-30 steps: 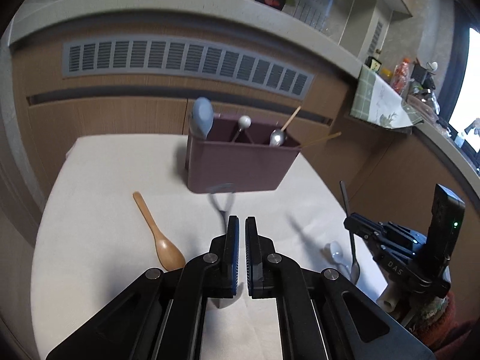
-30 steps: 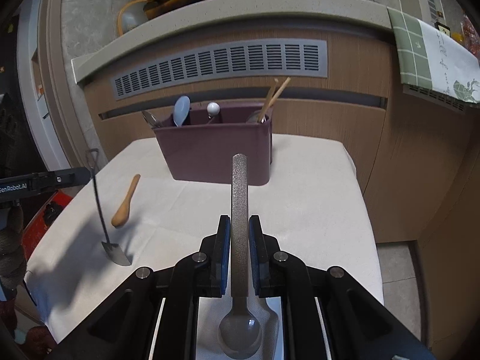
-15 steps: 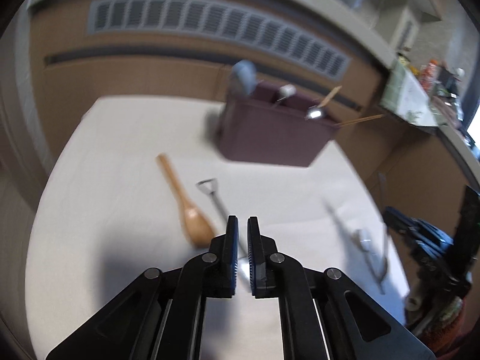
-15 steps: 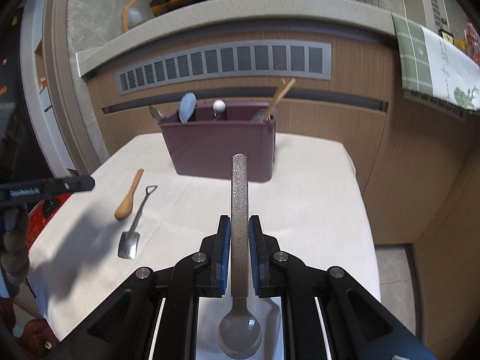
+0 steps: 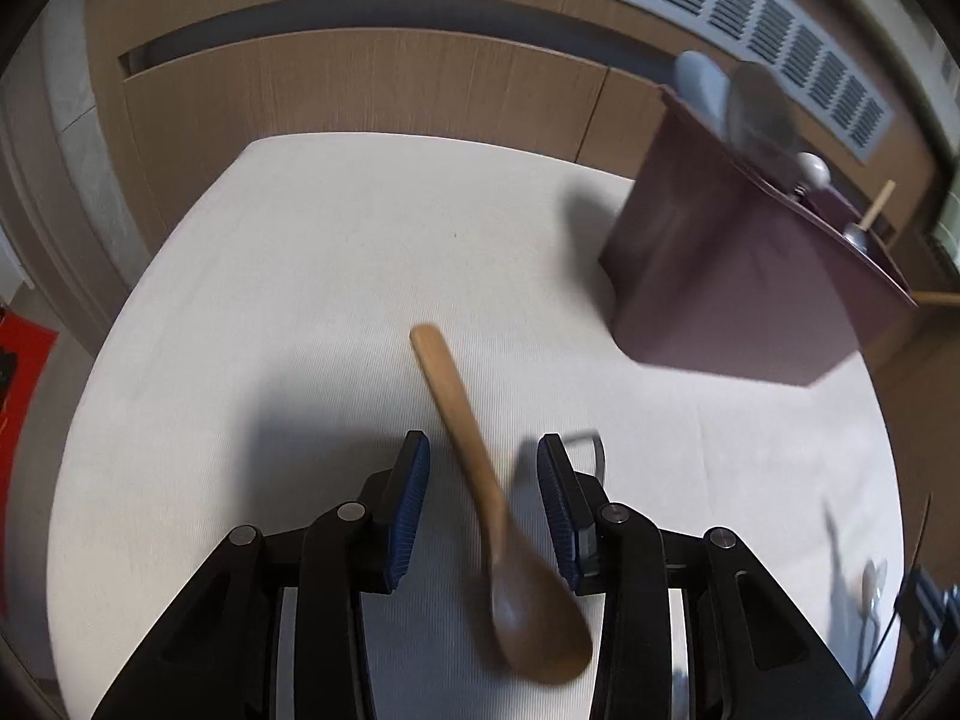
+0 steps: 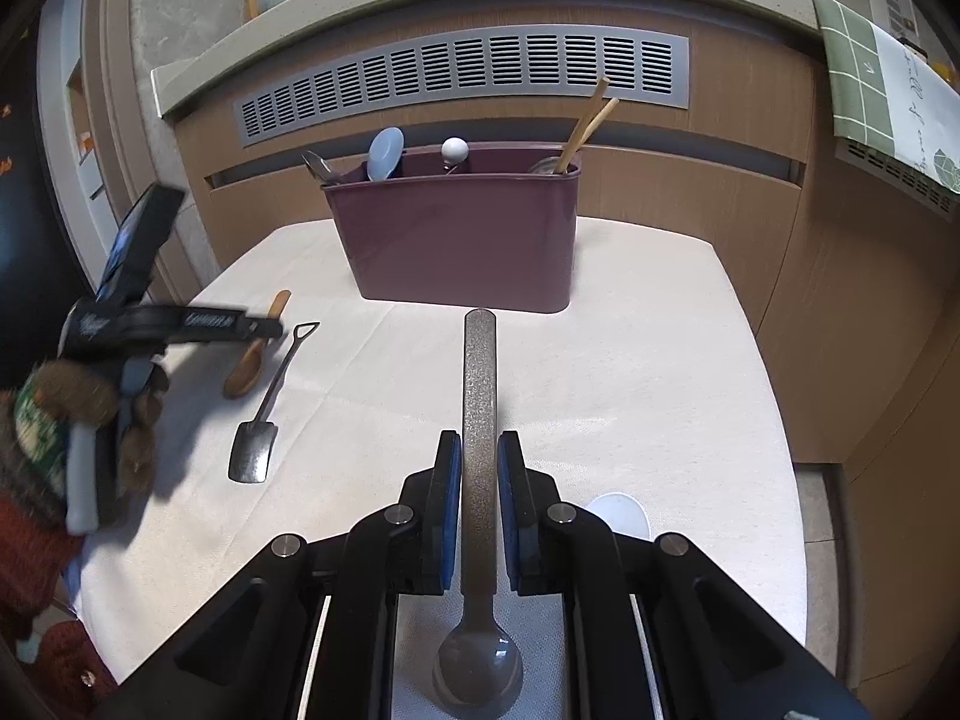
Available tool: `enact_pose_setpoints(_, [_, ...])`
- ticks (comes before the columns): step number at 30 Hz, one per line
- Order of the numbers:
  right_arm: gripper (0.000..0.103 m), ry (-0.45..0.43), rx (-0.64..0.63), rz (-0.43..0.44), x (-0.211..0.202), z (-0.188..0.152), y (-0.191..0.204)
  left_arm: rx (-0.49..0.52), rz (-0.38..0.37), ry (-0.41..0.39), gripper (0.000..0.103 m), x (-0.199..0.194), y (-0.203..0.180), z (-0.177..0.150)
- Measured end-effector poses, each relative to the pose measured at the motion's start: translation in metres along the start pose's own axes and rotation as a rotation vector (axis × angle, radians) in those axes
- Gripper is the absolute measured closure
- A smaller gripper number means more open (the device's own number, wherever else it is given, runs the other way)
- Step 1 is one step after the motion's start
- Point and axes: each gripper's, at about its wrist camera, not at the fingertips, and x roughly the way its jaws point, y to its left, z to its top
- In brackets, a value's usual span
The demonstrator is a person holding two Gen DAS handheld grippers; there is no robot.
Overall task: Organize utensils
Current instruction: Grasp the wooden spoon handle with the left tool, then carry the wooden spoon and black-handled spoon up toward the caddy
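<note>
My left gripper [image 5: 483,462] is open and low over the white table, with the wooden spoon [image 5: 474,456] lying between its fingers, bowl toward the camera. The spoon also shows in the right wrist view [image 6: 255,354], under the left gripper [image 6: 264,327]. My right gripper [image 6: 479,462] is shut on a grey metal spoon [image 6: 479,396], handle pointing forward at the maroon utensil holder [image 6: 462,240]. The holder [image 5: 720,276] holds several utensils. A small shovel-shaped metal spoon [image 6: 264,408] lies on the table right of the wooden spoon.
A white spoon [image 6: 621,513] lies on the table [image 6: 630,372] beside the right gripper. A wooden cabinet front with a grey vent grille [image 6: 468,75] stands behind the table. A green cloth [image 6: 882,84] hangs at the right.
My left gripper let go of the shovel-shaped spoon, which now lies on the table, then opened and moved down over the wooden spoon. My right gripper holds its spoon and moved little.
</note>
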Motion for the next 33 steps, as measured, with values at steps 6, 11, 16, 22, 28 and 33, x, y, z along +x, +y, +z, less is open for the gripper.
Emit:
enact_pose_setpoints(6, [0.091, 0.014, 0.013, -0.007, 0.006, -0.001, -0.004, 0.032, -0.004, 0.022, 0.090, 0.002, -0.003, 0.002])
enact_pose_setpoints(11, [0.091, 0.010, 0.037, 0.007, 0.007, -0.001, -0.008, 0.128, -0.104, 0.038, 0.092, -0.021, -0.017, -0.039])
enact_pose_setpoints(16, [0.091, -0.009, 0.052, 0.011, 0.005, -0.001, -0.009, 0.122, -0.184, -0.009, 0.092, -0.057, -0.017, -0.064])
enact_pose_setpoints(22, [0.091, -0.036, 0.051, 0.011, -0.001, 0.002, -0.007, 0.138, -0.205, -0.098, 0.092, -0.090, -0.020, -0.063])
enact_pose_setpoints(28, [0.091, -0.062, 0.040, 0.011, -0.009, 0.005, -0.003, 0.157, -0.232, -0.142, 0.092, -0.110, -0.030, -0.058])
enact_pose_setpoints(33, [0.091, -0.087, 0.035, 0.006, -0.016, 0.008, -0.002, 0.172, -0.252, -0.188, 0.092, -0.130, -0.031, -0.056])
